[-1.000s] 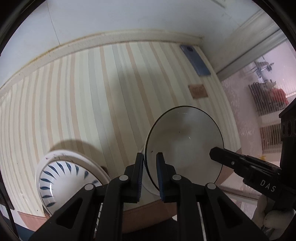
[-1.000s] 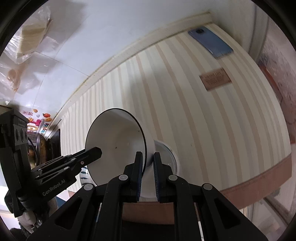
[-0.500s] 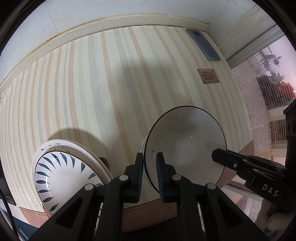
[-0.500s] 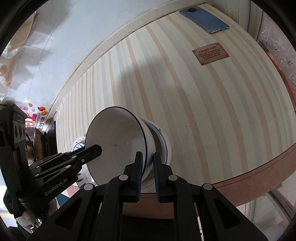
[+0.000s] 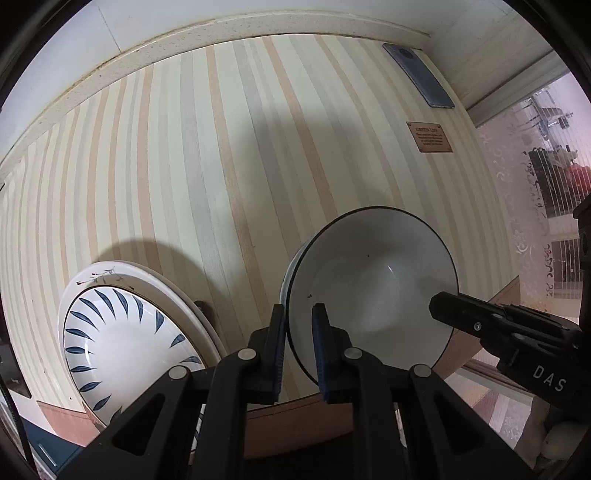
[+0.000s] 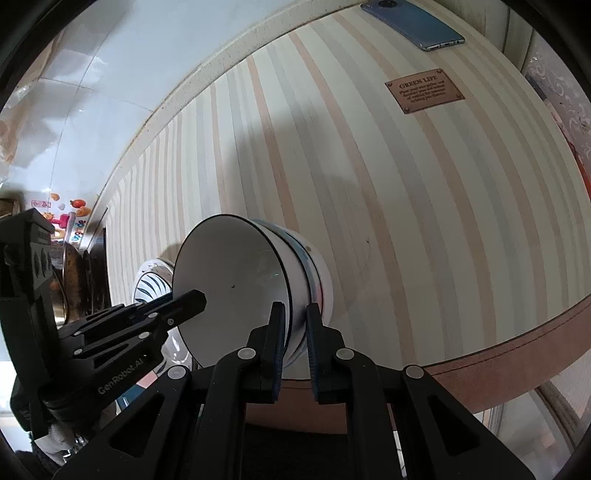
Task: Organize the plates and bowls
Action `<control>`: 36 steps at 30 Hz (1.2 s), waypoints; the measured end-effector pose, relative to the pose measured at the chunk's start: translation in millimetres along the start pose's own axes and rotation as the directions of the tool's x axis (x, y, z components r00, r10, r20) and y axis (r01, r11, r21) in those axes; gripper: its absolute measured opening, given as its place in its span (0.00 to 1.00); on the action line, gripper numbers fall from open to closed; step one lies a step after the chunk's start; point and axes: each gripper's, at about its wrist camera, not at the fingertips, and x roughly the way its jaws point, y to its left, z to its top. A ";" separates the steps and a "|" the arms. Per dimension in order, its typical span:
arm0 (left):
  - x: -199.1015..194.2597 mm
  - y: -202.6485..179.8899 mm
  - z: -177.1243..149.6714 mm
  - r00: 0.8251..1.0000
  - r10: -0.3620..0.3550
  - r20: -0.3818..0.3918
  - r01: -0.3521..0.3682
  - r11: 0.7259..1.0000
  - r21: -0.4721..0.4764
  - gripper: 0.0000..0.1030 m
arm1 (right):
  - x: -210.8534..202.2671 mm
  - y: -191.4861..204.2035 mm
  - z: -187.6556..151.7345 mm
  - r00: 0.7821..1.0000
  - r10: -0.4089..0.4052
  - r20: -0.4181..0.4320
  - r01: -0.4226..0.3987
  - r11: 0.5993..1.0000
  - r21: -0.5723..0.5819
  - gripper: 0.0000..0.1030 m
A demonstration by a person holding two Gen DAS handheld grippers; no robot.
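A white bowl with a thin black rim (image 5: 369, 288) (image 6: 236, 280) is held tilted, nested in a second white bowl with a blue band (image 6: 312, 275). My left gripper (image 5: 298, 314) is shut on its left rim. My right gripper (image 6: 295, 312) is shut on the opposite rim, one finger inside the bowl and one outside. Each view shows the other gripper: the right one (image 5: 461, 310) and the left one (image 6: 184, 302). The lower bowl's foot is down at the striped table (image 5: 221, 166). A blue-leaf plate (image 5: 122, 339) (image 6: 151, 284) lies on a larger cream plate (image 5: 173, 291) to the left.
A blue phone (image 5: 421, 75) (image 6: 413, 24) and a brown plaque (image 5: 428, 136) (image 6: 424, 90) lie at the table's far right. A cream ledge (image 5: 258, 27) and a tiled wall bound the far side. The table's brown front edge (image 6: 517, 354) runs just below the bowls.
Both grippers have come down together with the bowl, so the table top looks closer. The grip on the rim is the same.
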 end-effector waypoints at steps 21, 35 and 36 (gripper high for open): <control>-21.7 4.6 -10.1 0.998 0.054 0.023 -0.052 0.996 -0.079 0.13 | -3.6 1.4 4.9 0.999 0.004 -0.045 -0.006 0.999 -0.044 0.16; -148.1 3.4 -80.1 0.947 0.044 0.317 -0.037 0.999 -0.029 0.54 | -115.5 66.9 -81.7 0.956 -0.135 0.260 0.179 0.972 -0.154 0.79; -154.3 5.2 -84.1 0.943 0.036 0.331 -0.026 0.999 -0.034 0.67 | -123.2 70.5 -89.1 0.950 -0.142 0.279 0.191 0.969 -0.156 0.81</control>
